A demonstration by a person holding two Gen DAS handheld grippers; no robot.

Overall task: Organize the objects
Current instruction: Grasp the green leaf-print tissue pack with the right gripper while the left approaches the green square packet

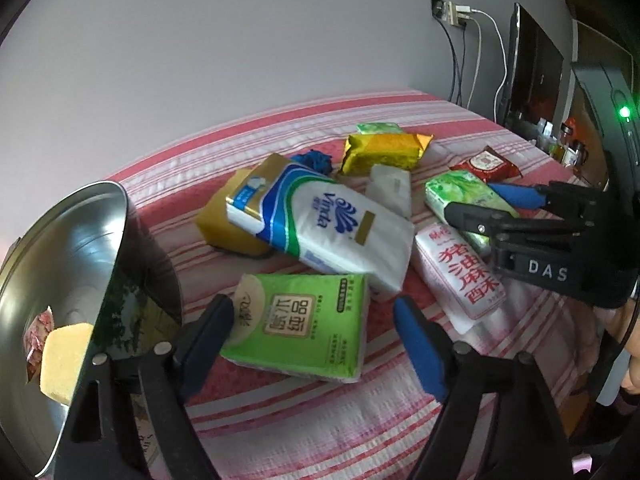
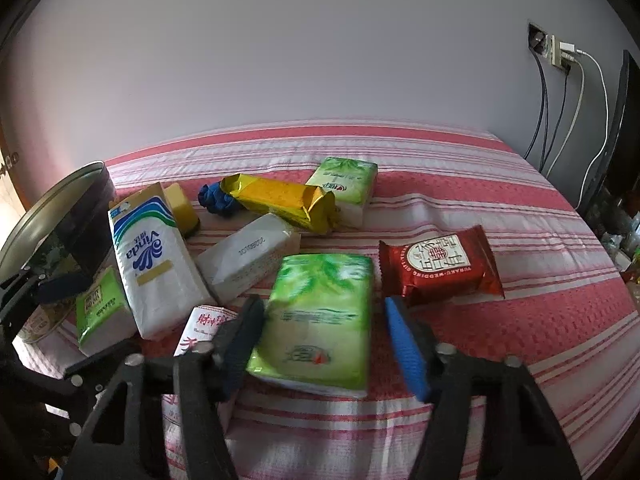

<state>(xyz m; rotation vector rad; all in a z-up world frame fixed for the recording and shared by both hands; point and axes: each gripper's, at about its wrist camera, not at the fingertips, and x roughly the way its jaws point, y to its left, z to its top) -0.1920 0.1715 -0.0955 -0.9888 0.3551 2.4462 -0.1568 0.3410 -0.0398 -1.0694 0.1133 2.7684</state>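
Observation:
Packets lie scattered on a red-and-white striped cloth. My left gripper is open, its blue-padded fingers either side of a green tissue pack. My right gripper is open around a pale green tissue pack; it also shows in the left wrist view. A white and blue Vinda pack lies on a gold packet. A metal bowl at the left holds a yellow sponge and a small wrapper.
A gold foil pack, a blue scrunchie, a white tissue pack, a red snack packet, another green pack and a white packet with red characters lie around. Wall socket and cables are at the right.

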